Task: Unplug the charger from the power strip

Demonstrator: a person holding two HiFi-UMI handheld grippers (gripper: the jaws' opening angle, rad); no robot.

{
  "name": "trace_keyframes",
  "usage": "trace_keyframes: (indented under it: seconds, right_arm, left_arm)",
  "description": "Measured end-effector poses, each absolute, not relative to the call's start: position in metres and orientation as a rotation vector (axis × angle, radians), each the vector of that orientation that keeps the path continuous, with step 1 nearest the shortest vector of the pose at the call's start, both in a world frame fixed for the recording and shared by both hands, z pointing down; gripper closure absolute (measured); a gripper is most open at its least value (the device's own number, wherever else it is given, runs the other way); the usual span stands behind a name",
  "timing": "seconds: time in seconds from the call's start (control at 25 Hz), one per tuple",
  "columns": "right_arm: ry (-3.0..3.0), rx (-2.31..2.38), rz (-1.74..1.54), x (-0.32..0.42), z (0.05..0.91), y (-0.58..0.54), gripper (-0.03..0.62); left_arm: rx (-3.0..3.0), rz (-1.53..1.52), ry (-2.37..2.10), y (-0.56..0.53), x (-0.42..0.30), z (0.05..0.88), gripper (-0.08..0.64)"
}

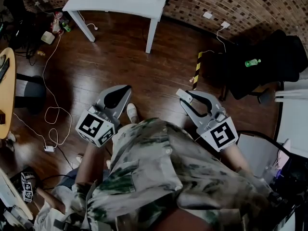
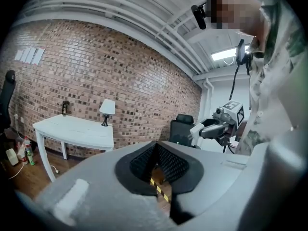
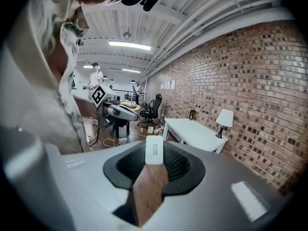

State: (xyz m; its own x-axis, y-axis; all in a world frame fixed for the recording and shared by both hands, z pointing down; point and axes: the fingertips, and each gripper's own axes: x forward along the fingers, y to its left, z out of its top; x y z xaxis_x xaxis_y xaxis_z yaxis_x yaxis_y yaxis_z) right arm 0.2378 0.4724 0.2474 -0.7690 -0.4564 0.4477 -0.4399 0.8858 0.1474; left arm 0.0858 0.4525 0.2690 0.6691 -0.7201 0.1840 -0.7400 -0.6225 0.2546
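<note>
1. Your right hand-held gripper (image 1: 180, 93) is clamped on a small white block with a slot in its face, which I take to be the charger (image 3: 155, 150). The block sits at the jaw tips, up in the air in front of your chest and well above the wooden floor (image 1: 120, 57).
2. Your left hand-held gripper (image 2: 155, 146) has its jaws closed tip to tip with nothing between them. Only floor and a yellow-and-black stripe (image 2: 159, 189) show through the wedge behind the tips.
3. I can see no cable leaving the charger and no power strip in any view, so I judge the pull itself done and the charger free.
4. The next move calls for a place to set the charger down: bring it low, rest it, then ease the jaws apart. Your left hand-held gripper is free to steady things.
5. Only the right gripper view shows the charger's slotted face. The left gripper view shows it from the side, as a white block standing out of the far gripper's tips. The head view gives no more than a pale tip.
6. Only the head view shows the floor at your left, where a loose white cable (image 1: 55, 114) ends in a small white plug (image 1: 49, 148), well apart from both grippers. The gripper views instead look out at the white bench (image 3: 192, 131) and its lamp (image 3: 224, 118) by the brick wall (image 3: 250, 71).
</note>
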Motion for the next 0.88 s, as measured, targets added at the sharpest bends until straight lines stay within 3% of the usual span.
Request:
trace_keyframes:
  seconds: [0.52, 0.88]
  right_arm:
    - [-2.617, 0.599, -0.022, 0.342, 0.267, 0.540, 0.485]
    - [-2.623, 0.607, -0.014, 0.306, 0.252, 0.520, 0.486]
  left_arm:
    - [2.525, 0.113, -1.202, 0.539, 0.200, 0.286, 0.557]
    - [2.513, 0.125, -1.247, 0.532, 0.158, 0.259, 0.557]
